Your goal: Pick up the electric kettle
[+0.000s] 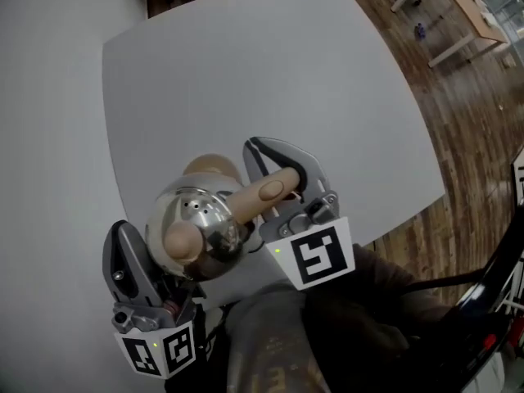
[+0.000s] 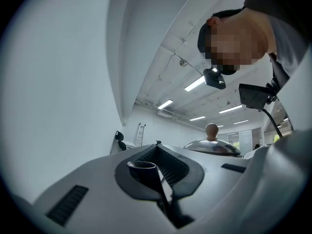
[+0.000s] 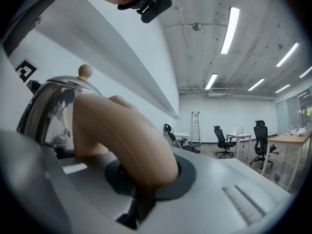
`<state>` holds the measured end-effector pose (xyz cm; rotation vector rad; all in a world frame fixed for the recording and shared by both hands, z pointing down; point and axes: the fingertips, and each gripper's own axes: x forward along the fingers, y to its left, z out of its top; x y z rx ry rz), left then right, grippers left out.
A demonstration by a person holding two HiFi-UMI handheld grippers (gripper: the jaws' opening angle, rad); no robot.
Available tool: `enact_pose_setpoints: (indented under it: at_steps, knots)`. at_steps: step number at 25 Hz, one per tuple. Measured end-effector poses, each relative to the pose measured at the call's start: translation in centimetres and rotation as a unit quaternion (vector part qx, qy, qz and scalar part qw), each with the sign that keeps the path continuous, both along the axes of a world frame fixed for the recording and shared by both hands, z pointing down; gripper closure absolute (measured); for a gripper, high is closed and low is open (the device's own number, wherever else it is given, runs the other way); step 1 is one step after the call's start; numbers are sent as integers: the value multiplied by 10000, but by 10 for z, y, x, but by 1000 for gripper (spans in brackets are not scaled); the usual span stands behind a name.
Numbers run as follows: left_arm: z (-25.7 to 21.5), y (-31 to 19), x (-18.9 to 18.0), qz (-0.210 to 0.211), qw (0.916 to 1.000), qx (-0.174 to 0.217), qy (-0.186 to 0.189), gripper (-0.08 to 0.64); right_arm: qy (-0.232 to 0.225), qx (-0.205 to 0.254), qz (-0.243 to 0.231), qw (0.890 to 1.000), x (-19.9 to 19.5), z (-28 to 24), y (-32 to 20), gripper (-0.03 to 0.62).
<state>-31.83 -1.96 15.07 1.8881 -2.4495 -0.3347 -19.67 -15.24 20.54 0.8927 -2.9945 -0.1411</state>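
The electric kettle [image 1: 196, 219] is a chrome pot with a tan handle [image 1: 266, 193] and a tan lid knob [image 1: 182, 240], and it hangs high above the white table [image 1: 246, 72], close under my head. My right gripper [image 1: 274, 158] is shut on the handle, which fills its jaws in the right gripper view [image 3: 122, 140], with the chrome body [image 3: 46, 106] at the left. My left gripper [image 1: 135, 244] sits under the kettle's left side, shut on the thin dark spout [image 2: 142, 167]. The lid [image 2: 212, 147] shows beyond it.
A tan round shape [image 1: 211, 166] shows behind the kettle body. Wooden floor [image 1: 467, 137] surrounds the table, with a desk [image 1: 467, 6] at the far right. Office chairs [image 3: 224, 140] and a ladder [image 3: 195, 126] stand far off. The person's dark clothing [image 1: 344, 326] fills the bottom.
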Motion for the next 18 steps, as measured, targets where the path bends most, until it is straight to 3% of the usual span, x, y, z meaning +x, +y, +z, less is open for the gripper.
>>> enact_pose_setpoints:
  at_steps: [3,8,18]
  knots:
    - [-12,18,38,-133,9999,-18,-62,563,364,-533,-98,9979,35,10,18,577]
    - [-1,36,104,-140,9999,75,-55,563,216,-334,-132,9991,96,13,35,577]
    - [-3,42,115,-127,9999,86,-28,563,147,-194,-108,9996,108,7,40,577]
